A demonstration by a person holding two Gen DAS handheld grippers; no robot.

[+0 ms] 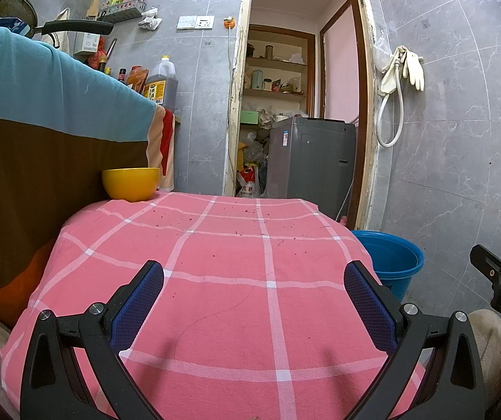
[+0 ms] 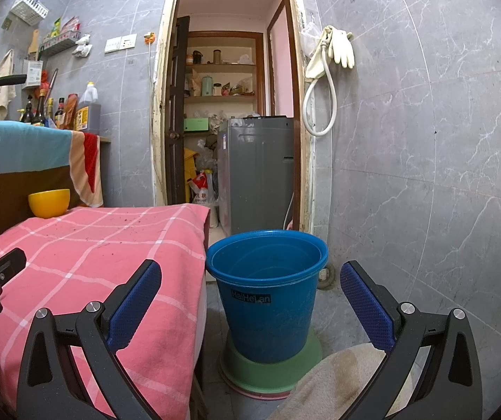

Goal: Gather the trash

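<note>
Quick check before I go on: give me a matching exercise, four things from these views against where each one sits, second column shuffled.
Things:
1. yellow bowl
2. blue bucket
3. pale rubber gloves
4. grey washing machine

Places:
A. inside the doorway, below the shelves
B. far left corner of the pink checked cloth
C. hanging on the tiled wall right of the door frame
D. on the floor, on a green base, right of the table

Pairs: 1-B, 2-D, 3-C, 4-A
</note>
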